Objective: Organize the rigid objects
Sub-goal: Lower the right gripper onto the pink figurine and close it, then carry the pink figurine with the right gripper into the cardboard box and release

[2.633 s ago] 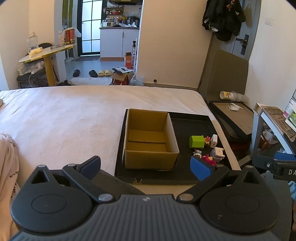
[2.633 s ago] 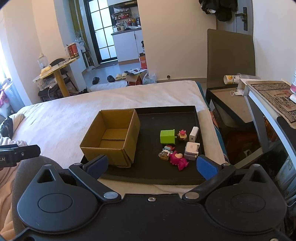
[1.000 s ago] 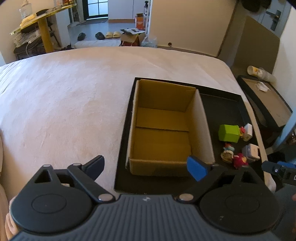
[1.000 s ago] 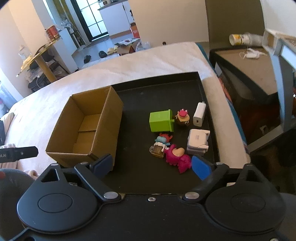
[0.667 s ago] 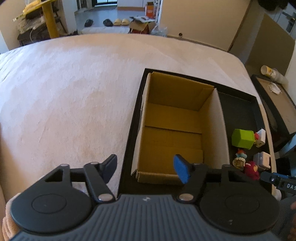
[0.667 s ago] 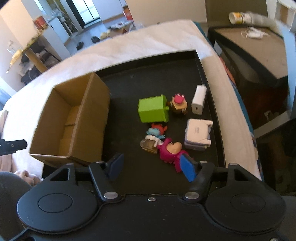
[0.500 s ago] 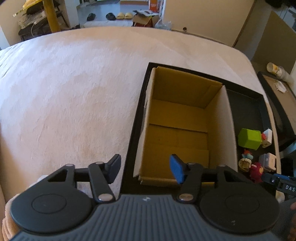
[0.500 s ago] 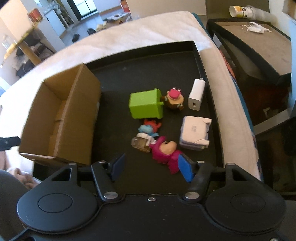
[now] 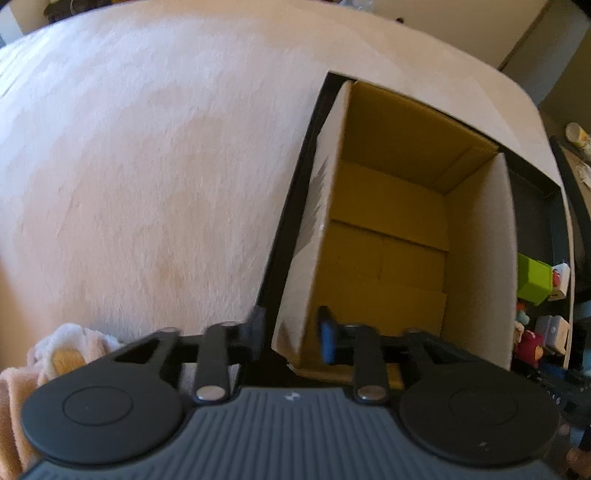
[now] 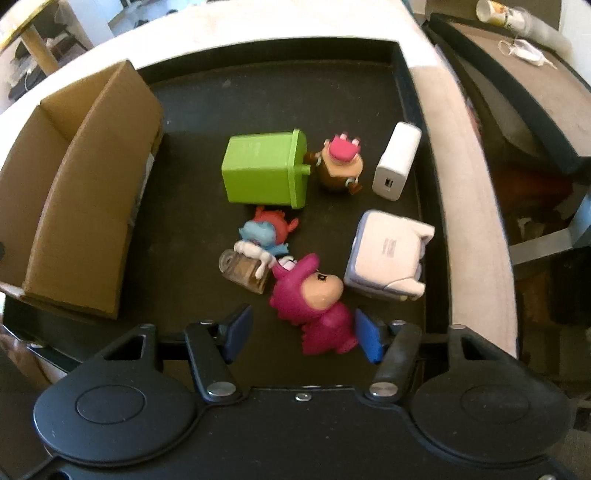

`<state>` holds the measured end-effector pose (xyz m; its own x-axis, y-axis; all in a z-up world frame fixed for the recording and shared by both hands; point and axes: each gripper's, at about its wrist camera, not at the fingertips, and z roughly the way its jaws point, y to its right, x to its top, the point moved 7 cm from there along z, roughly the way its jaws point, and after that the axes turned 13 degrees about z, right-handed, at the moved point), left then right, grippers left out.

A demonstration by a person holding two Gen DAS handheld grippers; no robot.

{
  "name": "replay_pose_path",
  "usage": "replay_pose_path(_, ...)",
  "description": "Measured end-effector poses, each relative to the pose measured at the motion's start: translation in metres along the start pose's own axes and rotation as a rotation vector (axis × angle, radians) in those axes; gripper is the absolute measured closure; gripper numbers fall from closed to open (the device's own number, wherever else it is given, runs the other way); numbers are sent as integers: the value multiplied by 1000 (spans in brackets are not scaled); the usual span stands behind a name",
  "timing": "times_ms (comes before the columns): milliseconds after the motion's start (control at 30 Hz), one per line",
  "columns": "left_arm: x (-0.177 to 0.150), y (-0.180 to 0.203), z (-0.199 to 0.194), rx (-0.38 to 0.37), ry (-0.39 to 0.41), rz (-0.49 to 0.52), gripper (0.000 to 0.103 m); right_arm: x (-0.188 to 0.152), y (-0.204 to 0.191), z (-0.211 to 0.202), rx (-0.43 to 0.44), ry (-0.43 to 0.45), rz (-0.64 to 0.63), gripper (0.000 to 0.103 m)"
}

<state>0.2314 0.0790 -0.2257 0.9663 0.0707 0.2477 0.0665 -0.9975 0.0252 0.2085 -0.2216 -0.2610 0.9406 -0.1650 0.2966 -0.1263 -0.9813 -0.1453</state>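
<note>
An empty open cardboard box (image 9: 388,236) stands on a black tray (image 10: 295,96); it also shows in the right wrist view (image 10: 85,206). My left gripper (image 9: 291,334) is open, its fingers astride the box's near left corner. My right gripper (image 10: 303,334) is open around the hind part of a magenta dinosaur figure (image 10: 314,299). Beyond it lie a blue and red figure (image 10: 266,236), a green bin (image 10: 266,170) on its side, a brown figure with a pink top (image 10: 340,162), a white charger (image 10: 397,160) and a white box-shaped device (image 10: 388,254).
The tray lies on a pale pink bed cover (image 9: 147,166). A pink cloth (image 9: 55,354) is at the left gripper's near left. To the right of the bed are a dark low table (image 10: 517,85) and a cup (image 10: 495,13).
Both grippers have moved forward and down. The left gripper's fingers have narrowed and reached the box's corner. The right gripper's fingers have narrowed and come around the magenta dinosaur.
</note>
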Motion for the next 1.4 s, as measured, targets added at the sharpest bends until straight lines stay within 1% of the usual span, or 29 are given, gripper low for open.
replay_pose_path(33,-1,-1,-1,9,2,-5,87,-2,0,3,2,-6,2,57)
replay_pose_path(67,-1,0,-2,20,11,5,90,-3,1,6,0,-16,4,69)
replay_pose_path(100,-1,2,-3,31,20,23,92,-5,2,8,2,-26,10,72)
replay_pose_path(233,-2,6,-7,41,40,46,92,-8,2,3,25,-9,3,73)
replay_pose_path(433,-4,10,-14,51,59,60,92,-4,1,-22,57,46,-3,73)
replay_pose_path(533,-5,11,-18,36,65,68,92,-1,-3,-37,75,76,-4,73)
replay_pose_path(667,-7,13,-22,36,73,75,92,1,-8,-55,101,111,-10,73)
replay_pose_path(833,-11,14,-25,37,89,87,92,3,-24,-72,139,145,-26,73)
replay_pose_path(1000,-11,12,-27,14,94,77,92,11,-48,-89,178,172,-51,73)
replay_pose_path(1200,-12,12,-28,0,107,87,92,18,-71,-96,210,191,-88,73)
replay_pose_path(1400,-13,16,-26,-34,103,104,92,26,-96,-100,246,193,-121,73)
